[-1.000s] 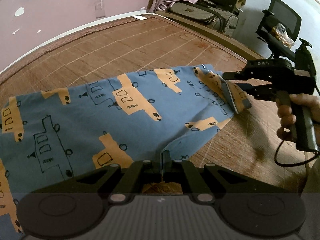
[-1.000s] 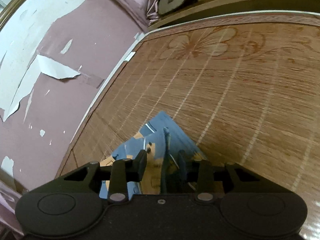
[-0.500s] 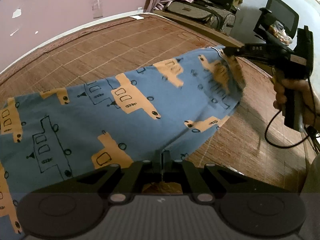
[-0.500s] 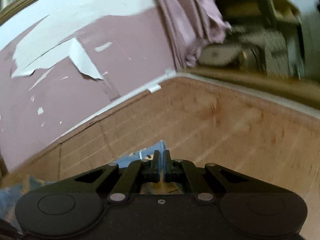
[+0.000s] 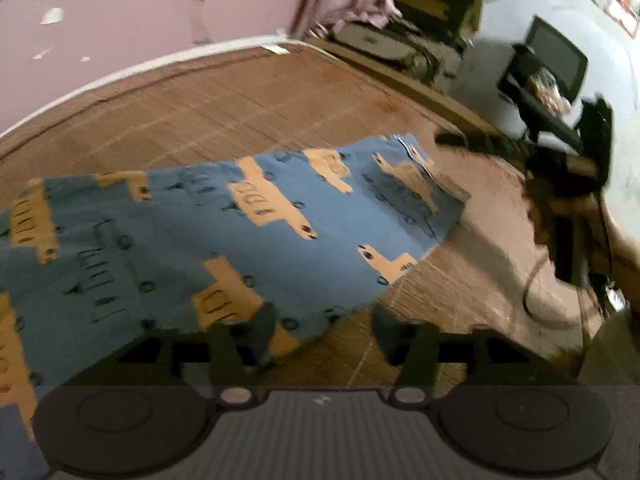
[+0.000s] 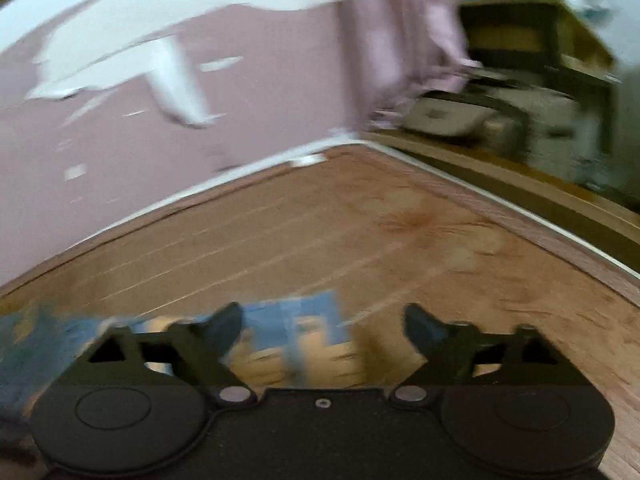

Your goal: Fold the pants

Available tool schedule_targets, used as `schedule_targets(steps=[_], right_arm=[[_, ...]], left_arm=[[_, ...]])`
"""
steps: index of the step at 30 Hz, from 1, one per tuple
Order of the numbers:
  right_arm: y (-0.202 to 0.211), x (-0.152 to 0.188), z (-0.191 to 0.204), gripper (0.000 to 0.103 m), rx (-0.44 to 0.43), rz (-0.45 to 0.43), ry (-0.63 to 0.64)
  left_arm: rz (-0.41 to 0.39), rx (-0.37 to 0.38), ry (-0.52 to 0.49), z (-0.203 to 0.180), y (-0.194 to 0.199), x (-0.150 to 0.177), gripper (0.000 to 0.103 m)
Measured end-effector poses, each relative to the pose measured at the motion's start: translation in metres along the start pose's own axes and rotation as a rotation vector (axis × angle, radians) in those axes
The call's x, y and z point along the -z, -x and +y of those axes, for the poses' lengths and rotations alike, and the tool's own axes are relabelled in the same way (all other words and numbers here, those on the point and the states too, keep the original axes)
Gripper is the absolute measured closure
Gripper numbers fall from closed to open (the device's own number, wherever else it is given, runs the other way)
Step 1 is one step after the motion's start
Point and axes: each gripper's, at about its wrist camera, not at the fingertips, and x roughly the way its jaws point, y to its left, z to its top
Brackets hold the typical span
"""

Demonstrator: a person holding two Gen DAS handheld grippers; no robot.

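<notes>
While both sets of jaws are opening with no cloth pressed between them, the left gripper point(image 5: 322, 320) and right gripper point(image 6: 324, 320) hover over the blue pants point(image 5: 168, 240), spread on the woven mat point(image 5: 240, 112).

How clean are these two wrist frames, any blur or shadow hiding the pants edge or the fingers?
Left wrist view: motion-smeared, yet the pants print reads; the right gripper is a dark streak, casting a soft shadow on the mat. Right wrist view: heavier blur; the wall streaks, the fabric under its opening jaws is mushy, fisheye bends the mat's border.
</notes>
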Motion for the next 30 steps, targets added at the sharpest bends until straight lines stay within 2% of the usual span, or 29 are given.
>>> schedule_targets(steps=[3, 6, 8, 12, 14, 17, 20, 22, 25, 29, 30], right_arm=[[-0.004, 0.016, 0.033, 0.003, -0.029, 0.060, 0.178], [-0.013, 0.028, 0.060, 0.003, 0.026, 0.124, 0.350], [-0.020, 0.033, 0.064, 0.003, 0.070, 0.189, 0.381], [-0.021, 0.033, 0.051, 0.002, 0.095, 0.244, 0.249], [-0.014, 0.031, 0.048, 0.002, 0.112, 0.228, 0.163], [0.001, 0.025, 0.049, 0.001, 0.098, 0.159, 0.002], [0.003, 0.023, 0.057, 0.001, 0.054, 0.108, -0.086], [0.002, 0.023, 0.065, 0.001, 0.039, 0.084, -0.067], [-0.004, 0.024, 0.075, 0.001, 0.013, 0.067, 0.006], [-0.010, 0.024, 0.070, 0.001, -0.014, 0.075, -0.011], [-0.011, 0.024, 0.067, 0.001, -0.011, 0.080, -0.024]], left_arm=[[-0.023, -0.034, 0.064, 0.015, 0.013, 0.004, 0.032], [-0.009, -0.159, 0.118, 0.034, 0.021, 0.009, 0.032], [0.027, -0.200, 0.162, 0.051, 0.025, 0.015, 0.032], [0.050, -0.212, 0.117, 0.064, 0.042, 0.024, 0.029], [0.051, -0.220, 0.083, 0.070, 0.053, 0.022, 0.026], [-0.026, -0.262, 0.051, 0.082, 0.067, 0.001, 0.024], [-0.104, -0.403, 0.032, 0.099, 0.065, -0.031, 0.024], [-0.125, -0.491, 0.002, 0.113, 0.054, -0.052, 0.030], [-0.052, -0.591, -0.046, 0.133, 0.024, -0.072, 0.036], [0.049, -0.733, -0.123, 0.147, -0.013, -0.075, 0.036], [0.062, -0.759, -0.143, 0.148, -0.018, -0.072, 0.033]])
